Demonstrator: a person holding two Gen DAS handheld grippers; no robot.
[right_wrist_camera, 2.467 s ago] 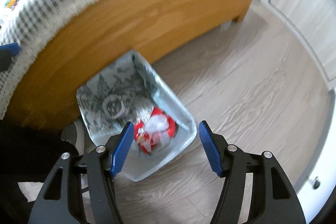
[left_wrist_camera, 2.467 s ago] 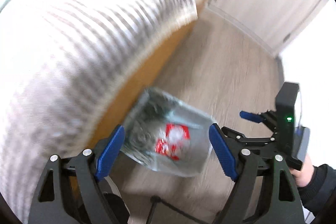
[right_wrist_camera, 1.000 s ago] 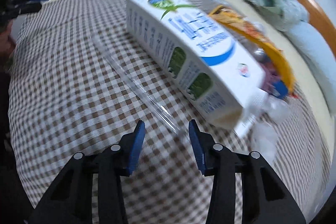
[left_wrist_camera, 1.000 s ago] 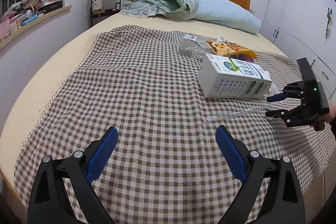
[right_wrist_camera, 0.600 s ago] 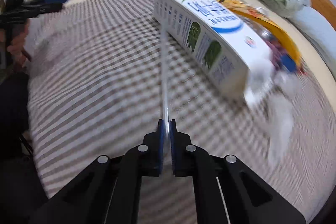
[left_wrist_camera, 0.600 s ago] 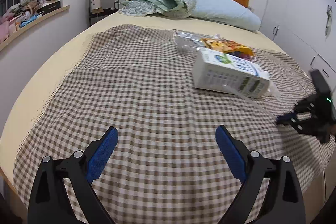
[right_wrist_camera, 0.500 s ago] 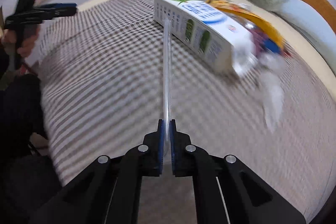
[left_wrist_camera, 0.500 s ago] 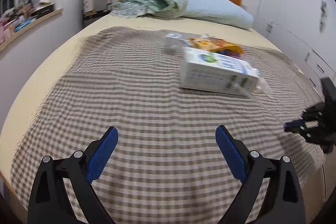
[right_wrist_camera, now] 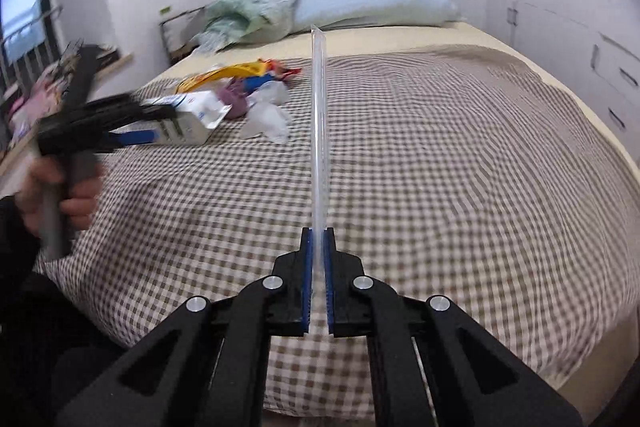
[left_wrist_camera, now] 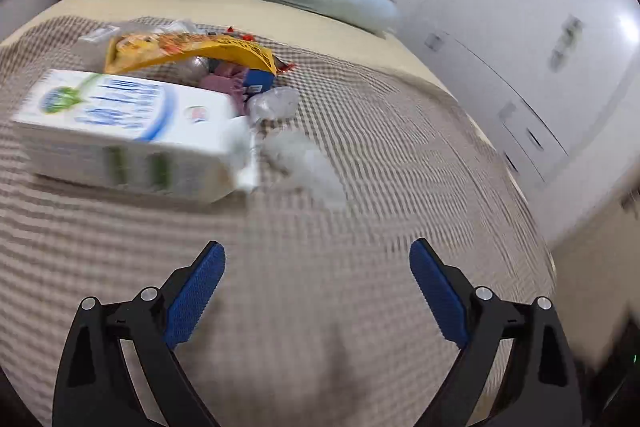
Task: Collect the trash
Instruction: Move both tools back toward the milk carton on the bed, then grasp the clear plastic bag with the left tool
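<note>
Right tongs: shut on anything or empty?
Shut on the clear plastic strip: the right tongs pinch its near end, the rest sticking out above the bed.

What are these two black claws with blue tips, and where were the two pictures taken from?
There is no robot here. A person holds one hand-operated claw in each hand, and a camera on each claw looks forward along its fingers. The left claw is open and empty above the brown checked bedcover. On the cover lie a white rectangular carton, a yellow snack bag and crumpled clear plastic. The right claw is shut on a long clear plastic strip, held above the bed. Its view also shows the person's hand holding the left claw.
</note>
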